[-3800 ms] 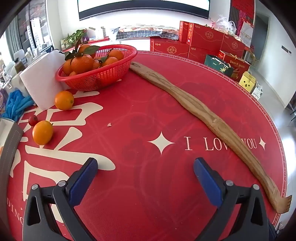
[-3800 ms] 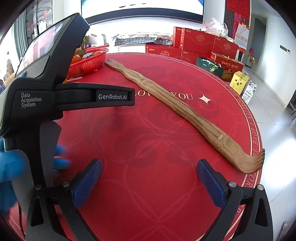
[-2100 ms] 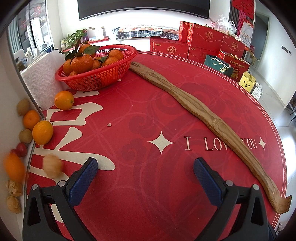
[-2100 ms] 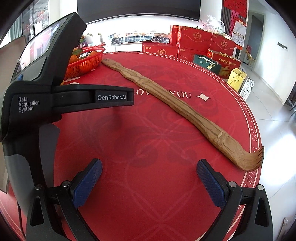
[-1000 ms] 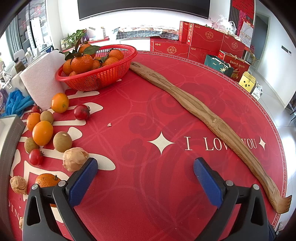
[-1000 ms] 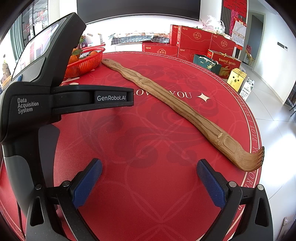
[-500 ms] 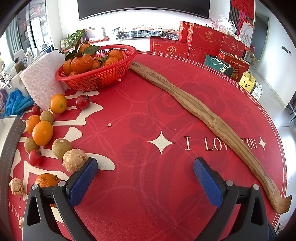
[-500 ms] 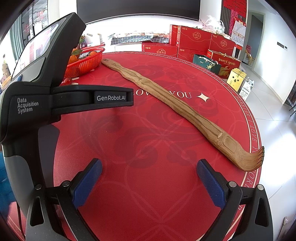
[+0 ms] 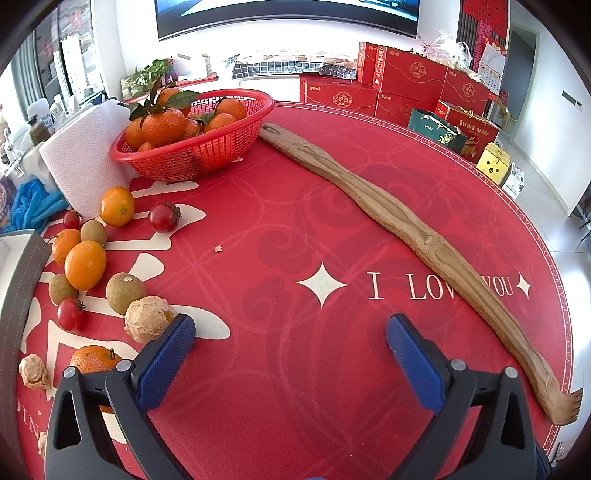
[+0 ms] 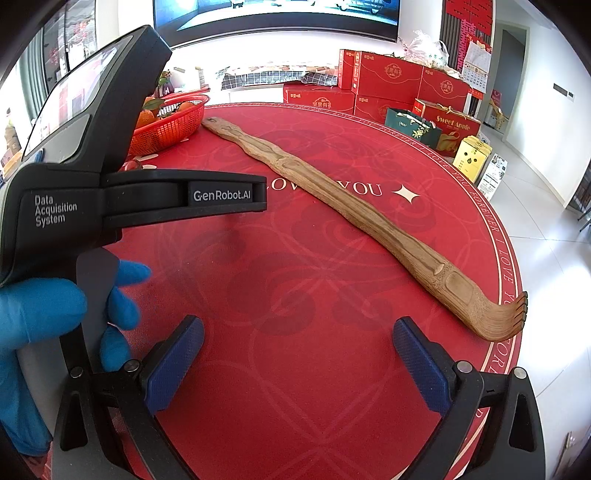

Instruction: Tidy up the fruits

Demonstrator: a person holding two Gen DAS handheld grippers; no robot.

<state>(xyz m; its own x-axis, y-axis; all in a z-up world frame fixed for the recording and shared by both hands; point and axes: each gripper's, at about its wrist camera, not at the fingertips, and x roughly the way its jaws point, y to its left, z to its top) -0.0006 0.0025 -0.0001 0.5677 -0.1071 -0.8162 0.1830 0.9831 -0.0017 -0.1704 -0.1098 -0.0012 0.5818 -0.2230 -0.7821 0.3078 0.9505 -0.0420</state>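
1. Your left gripper (image 9: 290,334) hangs over the red table mat (image 9: 280,229) with its blue pads spread wide and nothing between them.
2. Its left pad (image 9: 166,360) sits just beside a papery brown fruit (image 9: 147,319); you cannot tell from this view whether they touch.
3. Your right gripper (image 10: 297,349) is just as wide open, empty, above bare red mat.
4. In the right wrist view your blue-gloved hand (image 10: 48,314) wraps the handle of the left gripper, whose black body fills the left of that view.
5. The loose fruit lies at the mat's left edge: a large orange (image 9: 85,264), a smaller orange (image 9: 117,206), a mandarin (image 9: 65,245), a second mandarin (image 9: 94,360) partly behind your left finger, greenish-brown round fruits (image 9: 125,293), and cherry tomatoes (image 9: 164,217).
6. The red mesh basket (image 9: 199,151), farther back on the left, holds leafy mandarins (image 9: 162,123).
7. A long wooden back scratcher (image 9: 399,221) runs diagonally from beside the basket to the mat's near right edge.
8. A roll of paper towel (image 9: 85,162) stands just left of the basket, with blue gloves (image 9: 31,205) beside it.
9. Behind the table, red gift boxes (image 9: 410,83) are stacked on the floor, and a large screen (image 9: 288,14) hangs on the white wall.
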